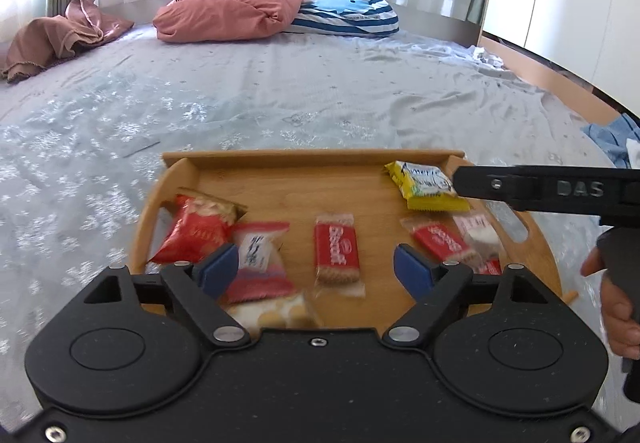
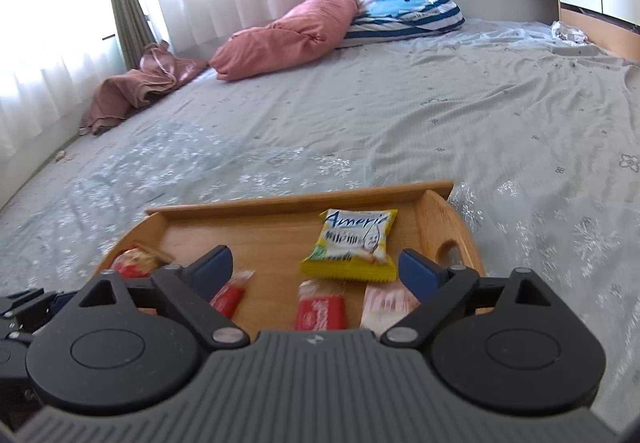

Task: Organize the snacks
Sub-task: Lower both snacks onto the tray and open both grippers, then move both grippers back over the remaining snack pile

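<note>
A wooden tray point(image 1: 288, 179) point(image 2: 276, 239) lies on the bed with several wrapped snacks in it. In the left wrist view a red Biscoff biscuit point(image 1: 335, 253) lies in the middle, a red-and-gold packet point(image 1: 192, 231) and a white-and-pink packet point(image 1: 258, 263) at the left, a yellow packet point(image 1: 426, 185) at the back right. My left gripper point(image 1: 316, 267) is open above the tray, nothing between its fingers. My right gripper point(image 2: 316, 269) is open too, over the yellow packet point(image 2: 352, 247) and a red biscuit point(image 2: 320, 309), gripping neither. Its black body point(image 1: 560, 191) reaches in from the right in the left wrist view.
The tray rests on a pale grey-blue bedsheet point(image 1: 280, 91). A pink pillow point(image 1: 232, 11), a blue striped cushion point(image 1: 348, 11) and a brown cloth point(image 1: 52, 39) lie at the far side under white curtains. A hand point(image 1: 616, 307) holds the right gripper's handle. A wooden bed frame point(image 1: 540, 71) runs along the right.
</note>
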Tool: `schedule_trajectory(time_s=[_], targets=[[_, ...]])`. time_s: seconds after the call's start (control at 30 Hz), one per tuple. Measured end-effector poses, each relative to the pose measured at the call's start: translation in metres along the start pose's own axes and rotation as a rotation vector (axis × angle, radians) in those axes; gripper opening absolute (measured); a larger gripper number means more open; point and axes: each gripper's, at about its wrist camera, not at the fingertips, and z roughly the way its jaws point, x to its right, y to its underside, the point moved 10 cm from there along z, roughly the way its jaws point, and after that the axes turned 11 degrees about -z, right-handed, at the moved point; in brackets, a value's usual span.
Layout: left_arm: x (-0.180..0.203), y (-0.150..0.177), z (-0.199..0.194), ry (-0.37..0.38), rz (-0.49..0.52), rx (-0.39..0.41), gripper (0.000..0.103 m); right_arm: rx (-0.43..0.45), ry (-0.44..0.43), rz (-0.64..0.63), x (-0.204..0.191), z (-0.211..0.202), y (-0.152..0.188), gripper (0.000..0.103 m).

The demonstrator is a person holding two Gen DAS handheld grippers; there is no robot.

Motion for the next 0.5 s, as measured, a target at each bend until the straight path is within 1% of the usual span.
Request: schedule_trajectory(time_s=[0.1,0.2,0.33,0.5], targets=[[-0.004,0.007,-0.020,0.004,-0.005,0.003,0.089,0.016,-0.014,-0.015,-0.007,-0.021,0.006,0.102],[-0.008,0.017,-0.040,0.014,-0.004,0.005,0.092,0.024,-0.026,-0.038,-0.014,-0.038,0.016,0.103],[-0.015,0.030,-0.065,0.014,0.013,0.024,0.094,0.030,-0.032,-0.062,-0.025,-0.057,0.033,0.103],[-0.029,0.048,-0.090,0.020,-0.018,0.025,0.094,0.056,-0.019,-0.102,-0.032,-0.077,0.057,0.103]])
